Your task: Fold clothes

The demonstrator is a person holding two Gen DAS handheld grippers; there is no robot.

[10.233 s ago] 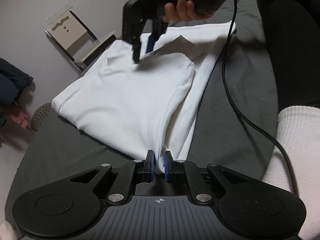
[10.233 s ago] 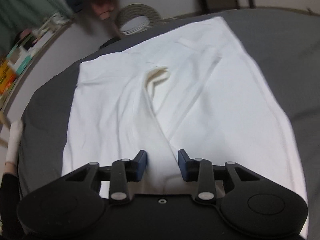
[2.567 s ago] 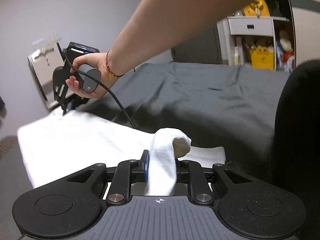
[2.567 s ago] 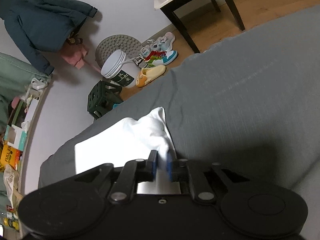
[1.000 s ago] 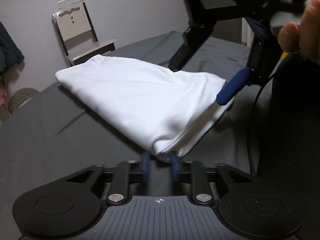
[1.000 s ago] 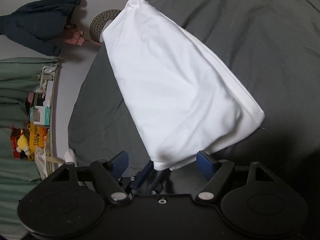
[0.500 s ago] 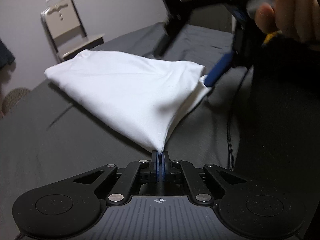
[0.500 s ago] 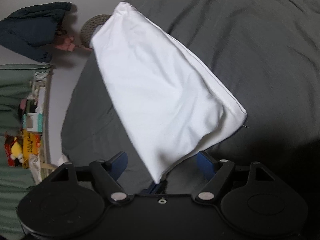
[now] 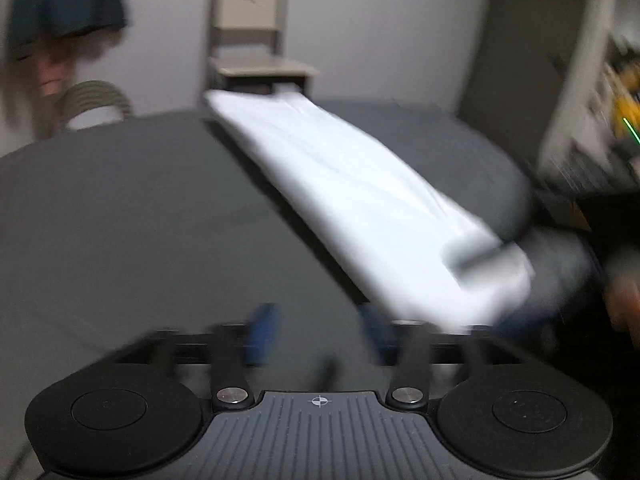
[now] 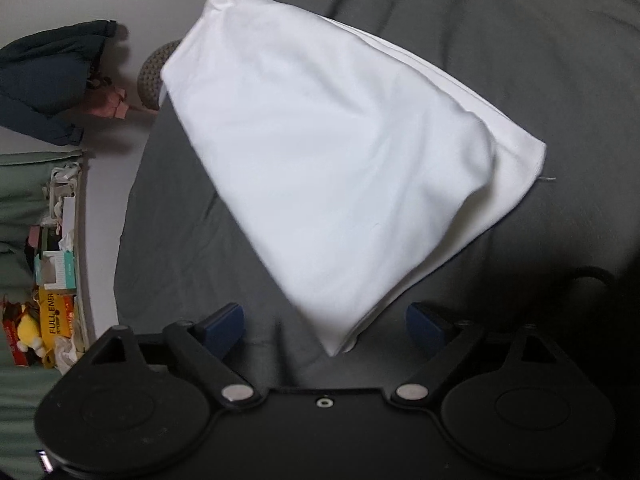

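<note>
A white folded garment (image 9: 360, 200) lies on the dark grey bed sheet (image 9: 140, 220). The left wrist view is motion-blurred. My left gripper (image 9: 320, 332) is open and holds nothing; the garment's near end sits just beyond and right of its right pad. From above, in the right wrist view, the garment (image 10: 340, 160) is a flat wedge whose near corner points between the wide-open fingers of my right gripper (image 10: 326, 326). The right gripper (image 9: 552, 264) also shows as a dark blur over the garment's near end, with a hand (image 9: 624, 300) behind it.
A pale chair (image 9: 256, 40) stands past the bed's far edge, a dark jacket (image 9: 68, 0) hangs on the wall and a round basket (image 9: 96, 100) sits below it. A shelf (image 9: 592, 80) is at the right. Cluttered boxes (image 10: 52, 280) line the floor.
My left gripper opened and let go of the garment's corner, then swung left. The corner dropped onto the sheet. The right gripper stayed open above it.
</note>
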